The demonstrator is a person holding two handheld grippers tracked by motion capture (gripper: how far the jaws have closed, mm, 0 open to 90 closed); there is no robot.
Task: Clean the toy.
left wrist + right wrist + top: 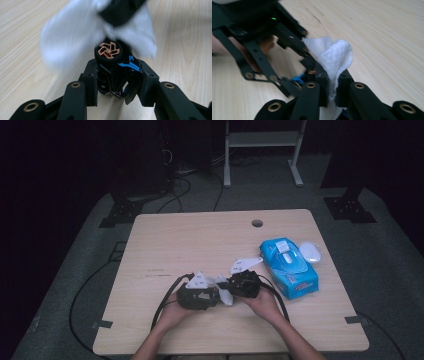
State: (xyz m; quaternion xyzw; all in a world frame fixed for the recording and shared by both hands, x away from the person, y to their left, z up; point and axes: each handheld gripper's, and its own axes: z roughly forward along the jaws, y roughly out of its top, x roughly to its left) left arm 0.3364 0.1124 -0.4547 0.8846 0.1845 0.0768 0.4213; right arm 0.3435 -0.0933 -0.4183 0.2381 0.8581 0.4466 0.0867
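Left tongs (115, 82) clamped a toy car (117, 72) steady near the tabletop's (165, 240) 6 o'clock edge, so right tongs (333, 87), pinching a wet wipe (332, 55), could scrub it.

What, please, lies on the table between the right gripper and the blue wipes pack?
Nothing: in the high view, only bare wooden table separates the right gripper, shut on a white wipe, from the blue wipes pack.

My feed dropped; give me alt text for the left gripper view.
The left tongs clamp a small black toy car with a copper-spoked wheel facing the camera. A blurred white wipe sits just behind it, over the wooden table.
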